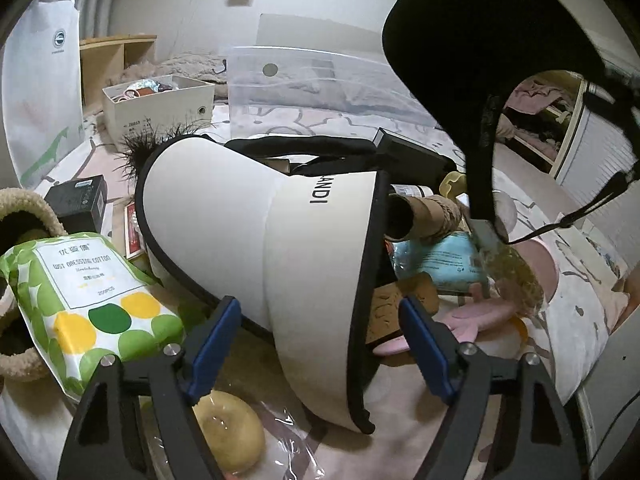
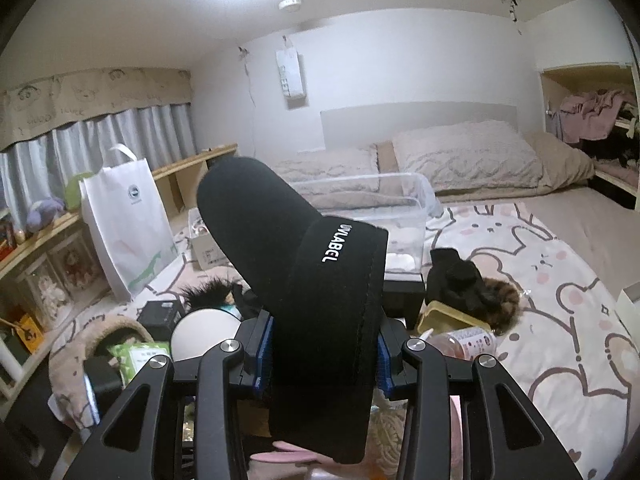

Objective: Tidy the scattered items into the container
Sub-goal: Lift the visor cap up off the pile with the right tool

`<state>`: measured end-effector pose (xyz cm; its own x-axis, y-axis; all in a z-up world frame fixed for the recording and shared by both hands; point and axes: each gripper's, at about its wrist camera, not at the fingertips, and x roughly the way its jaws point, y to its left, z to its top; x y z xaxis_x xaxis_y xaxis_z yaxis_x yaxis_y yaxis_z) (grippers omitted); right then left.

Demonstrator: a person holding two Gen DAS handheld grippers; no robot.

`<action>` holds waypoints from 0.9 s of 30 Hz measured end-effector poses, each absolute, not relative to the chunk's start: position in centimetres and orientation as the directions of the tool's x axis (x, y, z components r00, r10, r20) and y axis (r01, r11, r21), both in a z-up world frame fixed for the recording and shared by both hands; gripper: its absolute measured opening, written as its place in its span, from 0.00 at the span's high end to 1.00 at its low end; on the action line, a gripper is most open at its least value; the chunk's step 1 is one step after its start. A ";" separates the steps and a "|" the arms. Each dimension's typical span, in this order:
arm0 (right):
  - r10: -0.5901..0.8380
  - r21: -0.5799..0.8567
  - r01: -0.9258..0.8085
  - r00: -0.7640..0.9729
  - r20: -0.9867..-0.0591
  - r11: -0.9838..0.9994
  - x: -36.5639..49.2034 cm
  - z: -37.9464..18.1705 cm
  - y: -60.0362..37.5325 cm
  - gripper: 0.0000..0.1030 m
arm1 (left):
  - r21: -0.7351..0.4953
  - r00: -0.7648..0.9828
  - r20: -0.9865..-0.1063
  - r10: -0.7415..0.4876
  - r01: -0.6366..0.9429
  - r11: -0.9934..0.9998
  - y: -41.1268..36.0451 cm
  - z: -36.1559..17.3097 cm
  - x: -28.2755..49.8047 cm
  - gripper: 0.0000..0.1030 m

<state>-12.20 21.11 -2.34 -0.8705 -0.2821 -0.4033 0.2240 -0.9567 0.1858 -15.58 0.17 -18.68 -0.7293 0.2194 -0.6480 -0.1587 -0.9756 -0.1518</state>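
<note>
A white visor (image 1: 256, 216) with black trim lies on the bed amid the clutter. My left gripper (image 1: 320, 336) straddles its band; the blue pads (image 1: 216, 340) stand either side, with a gap showing at the right pad, so it is open. My right gripper (image 2: 324, 348) is shut on the band of a black visor (image 2: 280, 240), held up above the bed; the same black visor (image 1: 480, 40) hangs at the upper right of the left wrist view. The clear plastic container (image 2: 400, 204) (image 1: 320, 80) stands beyond the pile, near the pillows.
Around the white visor lie a green-dotted cotton pack (image 1: 88, 292), a wrapped yellow soap (image 1: 232, 436), a cardboard tube (image 1: 424, 216), a blue packet (image 1: 436, 260) and a black box (image 1: 80, 200). A white paper bag (image 2: 124, 216) and a white box (image 1: 160, 108) stand at the left.
</note>
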 end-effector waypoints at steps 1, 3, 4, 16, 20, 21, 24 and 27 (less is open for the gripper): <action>-0.284 0.187 0.226 -0.873 -0.396 -0.956 -12.0 -2.1 21.2 0.60 | -0.154 -0.731 -0.647 0.218 -0.155 -0.976 0.0 -18.8 -15.7 0.21; -0.290 0.193 0.231 -0.877 -0.384 -0.954 -11.6 -1.6 21.4 0.60 | -0.135 -0.740 -0.646 0.190 -0.134 -0.982 0.1 -18.8 -15.5 0.21; -0.292 0.197 0.232 -0.879 -0.377 -0.952 -11.4 -1.4 21.6 0.60 | -0.110 -0.748 -0.646 0.152 -0.106 -0.988 0.0 -18.9 -15.5 0.21; -0.257 0.180 0.205 -0.904 -0.342 -0.962 -9.9 0.4 23.0 0.60 | -0.217 -0.686 -0.693 0.220 -0.092 -0.972 -0.9 -20.9 -17.4 0.40; -0.248 0.188 0.191 -0.903 -0.351 -0.963 -9.7 0.4 23.7 0.60 | -0.200 -0.708 -0.677 0.202 -0.087 -0.976 -0.5 -20.1 -16.9 0.43; -0.245 0.190 0.187 -0.903 -0.353 -0.964 -9.6 0.4 23.8 0.60 | -0.213 -0.709 -0.673 0.208 -0.083 -0.973 -0.7 -19.8 -17.0 0.44; -0.238 0.194 0.178 -0.904 -0.355 -0.965 -9.5 0.5 24.3 0.60 | -0.228 -0.722 -0.660 0.206 -0.069 -0.971 -1.2 -18.8 -17.0 0.46; -0.237 0.200 0.175 -0.905 -0.352 -0.964 -9.5 0.5 24.6 0.60 | -0.236 -0.728 -0.655 0.204 -0.059 -0.970 -1.4 -17.7 -17.2 0.47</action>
